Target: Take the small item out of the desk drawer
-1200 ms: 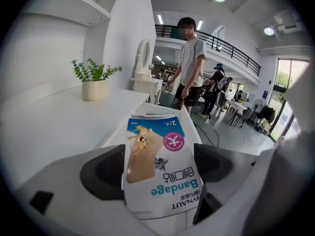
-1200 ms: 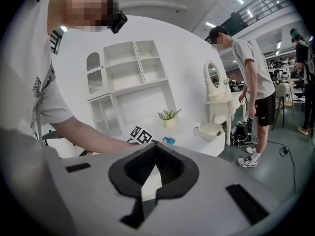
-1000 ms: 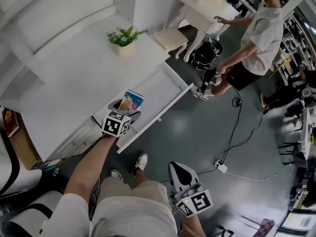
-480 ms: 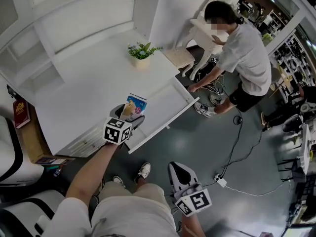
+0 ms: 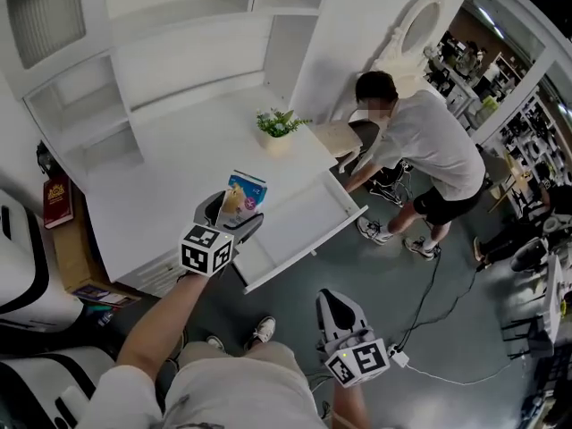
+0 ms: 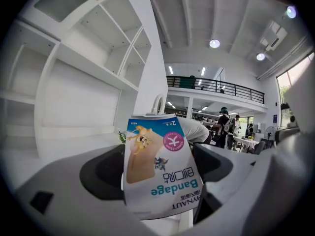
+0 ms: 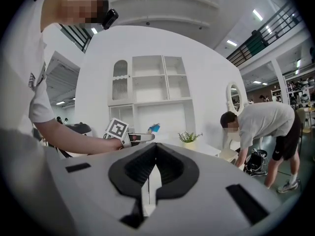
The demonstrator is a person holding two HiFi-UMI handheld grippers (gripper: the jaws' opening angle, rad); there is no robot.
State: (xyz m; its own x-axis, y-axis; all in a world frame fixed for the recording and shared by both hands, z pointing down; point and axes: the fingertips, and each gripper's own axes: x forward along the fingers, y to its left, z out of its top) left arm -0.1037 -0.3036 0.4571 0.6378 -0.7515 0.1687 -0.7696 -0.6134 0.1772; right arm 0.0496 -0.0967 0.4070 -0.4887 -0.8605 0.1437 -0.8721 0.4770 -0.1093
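The left gripper (image 5: 230, 214) pinches a small flat blue-and-white bandage packet (image 5: 241, 194) by its lower part, holding it upright over the front edge of the white bench (image 5: 170, 164), out of the open white drawer (image 5: 308, 222), which juts out at about 3 o'clock from it. In the left gripper view the packet (image 6: 158, 167) stands between the two grey jaws and reads upside down: "Bandage" in teal letters, Korean characters above that word, a dark line ending "YNAUT" at the bottom edge, a pink disc with a white K-like mark, and a cartoon figure on a tan panel. The small print at its top corners is too small to read. A small green potted plant (image 5: 278, 125) stands on the bench at 1 o'clock from the packet, and a red book (image 5: 55, 199) sits at 9 o'clock, off the bench's end. The right gripper (image 5: 332, 304) hangs low at 6 o'clock of the head view, above the dark floor, well apart from the drawer; its jaws (image 7: 154, 157) are pressed together with nothing between them. A person in a white shirt (image 5: 420, 141) bends over at 2 o'clock.
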